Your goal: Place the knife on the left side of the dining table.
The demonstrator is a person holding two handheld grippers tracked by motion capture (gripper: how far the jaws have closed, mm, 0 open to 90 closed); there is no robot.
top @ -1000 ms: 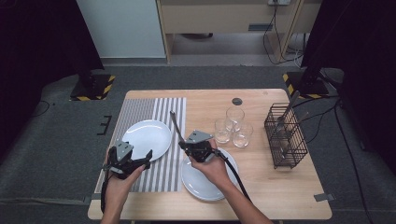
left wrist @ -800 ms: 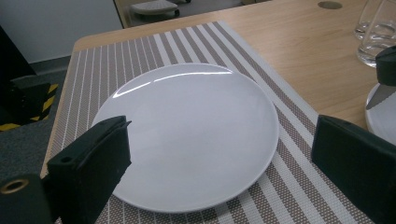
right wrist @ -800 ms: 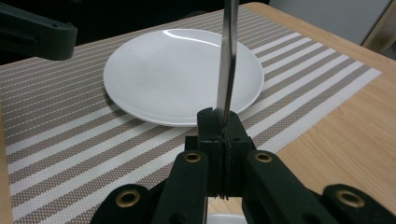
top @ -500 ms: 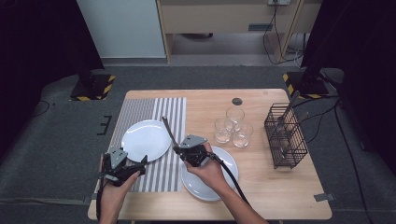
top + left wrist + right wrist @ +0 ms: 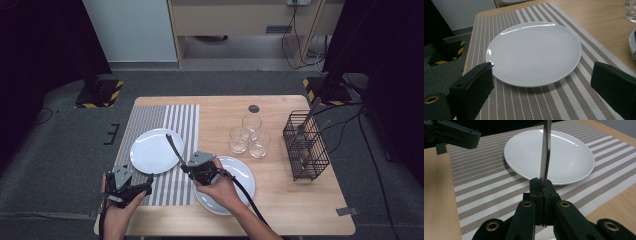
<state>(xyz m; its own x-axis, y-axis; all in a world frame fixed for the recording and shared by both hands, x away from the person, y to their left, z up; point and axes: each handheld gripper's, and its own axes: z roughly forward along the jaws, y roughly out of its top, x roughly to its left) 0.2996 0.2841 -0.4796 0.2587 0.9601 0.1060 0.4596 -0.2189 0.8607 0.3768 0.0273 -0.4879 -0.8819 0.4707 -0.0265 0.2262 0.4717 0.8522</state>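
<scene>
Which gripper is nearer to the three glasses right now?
Right. The right gripper, shut on a metal utensil, sits over the second plate just short of the glasses. The left gripper hangs open at the placemat's near left corner.

Left claw [image 5: 145, 188] jaws wide apart, level; right claw [image 5: 186, 167] jaws pressed together, angled up-left.

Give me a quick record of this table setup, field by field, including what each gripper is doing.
surface: wooden table with striped placemat
plates: one on the placemat, one on bare wood
glasses: three, grouped mid-table
rack: black wire basket, right side
right gripper: shut on a metal utensil
left gripper: open, holding nothing
</scene>
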